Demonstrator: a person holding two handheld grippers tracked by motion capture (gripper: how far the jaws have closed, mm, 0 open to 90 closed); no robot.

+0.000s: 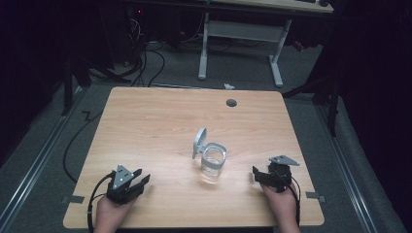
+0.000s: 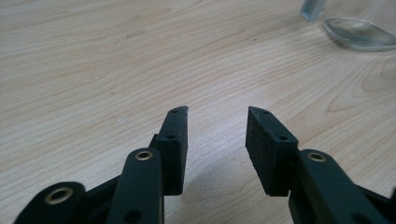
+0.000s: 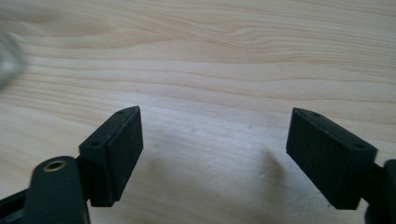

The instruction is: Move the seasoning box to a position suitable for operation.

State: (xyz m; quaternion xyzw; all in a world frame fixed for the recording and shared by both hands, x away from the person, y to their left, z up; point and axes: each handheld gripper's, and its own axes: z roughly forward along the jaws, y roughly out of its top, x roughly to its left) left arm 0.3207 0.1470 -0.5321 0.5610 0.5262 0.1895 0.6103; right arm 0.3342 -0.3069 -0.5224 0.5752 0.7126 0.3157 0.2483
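From above, the clear jar (image 1: 213, 163) with its flipped-up lid (image 1: 199, 141) stood mid-table (image 1: 145, 121), between my left gripper (image 1: 137, 180) and right gripper (image 1: 258, 174) by the near edge; my gripper views showed both spread apart, empty.

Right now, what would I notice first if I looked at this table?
Probably the clear glass jar with its grey hinged lid flipped open, standing near the middle of the light wooden table. Next, the two black grippers at the near edge, left gripper and right gripper, both open and holding nothing.

Lit table (image 1: 160, 121), dark surroundings, perhaps slightly blurred.
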